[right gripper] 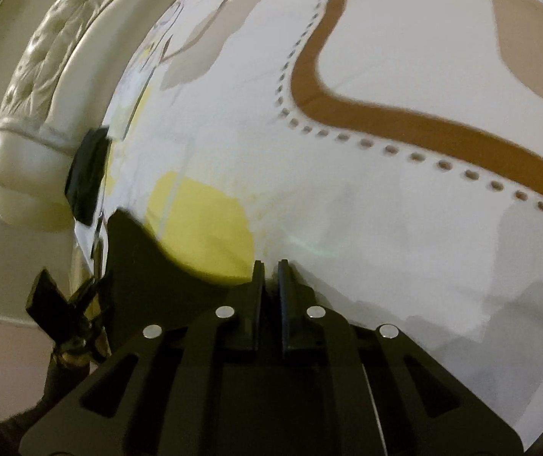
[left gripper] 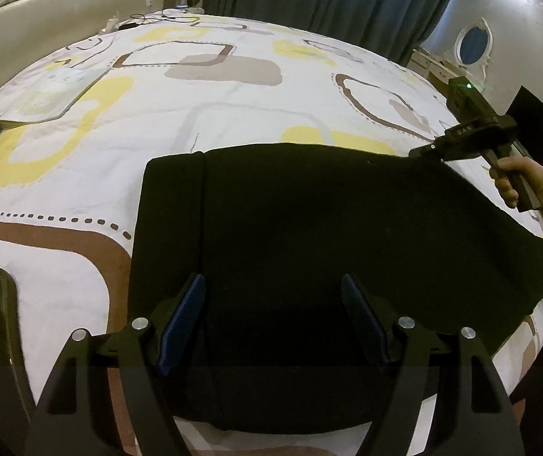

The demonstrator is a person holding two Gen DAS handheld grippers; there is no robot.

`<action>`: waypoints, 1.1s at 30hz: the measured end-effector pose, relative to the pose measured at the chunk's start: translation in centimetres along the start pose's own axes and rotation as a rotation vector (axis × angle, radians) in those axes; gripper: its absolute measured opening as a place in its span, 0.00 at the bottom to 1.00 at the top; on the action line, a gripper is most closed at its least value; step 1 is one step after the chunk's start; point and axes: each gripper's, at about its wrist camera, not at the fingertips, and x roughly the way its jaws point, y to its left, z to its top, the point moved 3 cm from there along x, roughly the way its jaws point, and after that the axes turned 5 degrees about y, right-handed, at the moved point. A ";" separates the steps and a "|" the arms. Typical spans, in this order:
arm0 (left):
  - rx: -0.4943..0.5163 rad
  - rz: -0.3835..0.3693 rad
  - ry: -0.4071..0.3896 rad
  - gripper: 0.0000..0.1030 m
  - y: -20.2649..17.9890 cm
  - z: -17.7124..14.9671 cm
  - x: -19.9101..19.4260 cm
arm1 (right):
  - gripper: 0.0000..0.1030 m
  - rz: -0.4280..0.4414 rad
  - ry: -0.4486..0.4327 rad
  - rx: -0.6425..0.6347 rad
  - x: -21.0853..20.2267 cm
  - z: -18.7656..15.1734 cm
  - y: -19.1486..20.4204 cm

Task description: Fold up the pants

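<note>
Left wrist view: one pair of black pants (left gripper: 309, 235) on my patterned bedspread (left gripper: 210, 114) — left gripper (left gripper: 273, 300) wide open, empty; right gripper (left gripper: 419, 152) pinching their far corner.

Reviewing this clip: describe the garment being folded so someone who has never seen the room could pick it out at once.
Start at the white bedsheet printed with yellow and brown rounded squares. On its near half lies the black fabric pants, spread flat. It is the only large plain black shape on the sheet, with the right gripper at its far right corner.
</note>
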 end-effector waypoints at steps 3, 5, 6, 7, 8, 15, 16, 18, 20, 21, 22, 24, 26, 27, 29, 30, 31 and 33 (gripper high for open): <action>-0.019 -0.011 -0.002 0.71 0.0 0.1 -0.5 | 0.04 0.014 -0.078 0.046 -1.8 0.0 -1.1; -0.042 -0.014 -0.008 0.71 0.0 0.1 -1.2 | 0.10 0.035 -0.138 0.057 -3.5 -0.8 -1.2; -0.047 -0.011 -0.008 0.71 0.0 0.1 -1.4 | 0.21 0.056 -0.159 0.062 -4.3 -1.4 -1.0; -0.045 -0.007 -0.004 0.71 0.0 0.0 -1.4 | 0.33 0.076 -0.181 0.062 -5.1 -2.2 -0.9; -0.039 0.007 0.001 0.71 0.0 -0.1 -1.4 | 0.39 0.089 -0.212 0.056 -6.4 -3.5 -0.6; -0.068 0.035 0.007 0.71 0.2 -0.5 -1.5 | 0.60 0.095 -0.438 0.202 -15.1 -16.7 -4.9; -0.070 0.039 0.009 0.71 0.2 -0.5 -1.4 | 0.61 0.072 -0.477 0.252 -16.7 -19.4 -6.4; -0.065 0.054 0.014 0.71 0.0 -0.4 -1.4 | 0.62 -0.009 -0.551 0.339 -19.5 -24.4 -9.0; -0.061 0.071 0.022 0.72 -0.2 -0.4 -1.2 | 0.62 -0.043 -0.642 0.457 -22.6 -30.4 -11.8; -0.060 0.081 0.026 0.72 -0.3 -0.4 -1.0 | 0.62 -0.051 -0.677 0.503 -23.7 -32.6 -12.9; -0.060 0.086 0.029 0.72 -0.3 -0.4 -0.9 | 0.62 -0.076 -0.727 0.576 -25.3 -36.2 -14.4; -0.058 0.103 0.036 0.74 -0.5 -0.3 -0.7 | 0.62 -0.137 -0.810 0.673 -27.5 -41.4 -16.3; -0.056 0.120 0.042 0.75 -0.6 -0.2 -0.4 | 0.66 -0.166 -0.881 0.781 -29.0 -46.3 -18.2; -0.054 0.129 0.044 0.76 -0.7 -0.2 -0.2 | 0.66 -0.157 -0.915 0.843 -29.4 -48.6 -19.3; -0.054 0.142 0.043 0.77 -0.9 -0.2 -0.1 | 0.66 -0.117 -0.973 0.949 -29.5 -52.3 -21.1; -0.054 0.148 0.043 0.77 -1.0 -0.2 -0.1 | 0.66 -0.100 -0.987 0.995 -29.2 -53.6 -21.9; -0.055 0.156 0.044 0.77 -1.1 -0.2 -0.1 | 0.66 -0.078 -1.003 1.035 -28.7 -54.7 -22.6; -0.055 0.169 0.043 0.77 -1.2 -0.2 -0.1 | 0.66 -0.036 -1.025 1.079 -28.1 -55.9 -23.7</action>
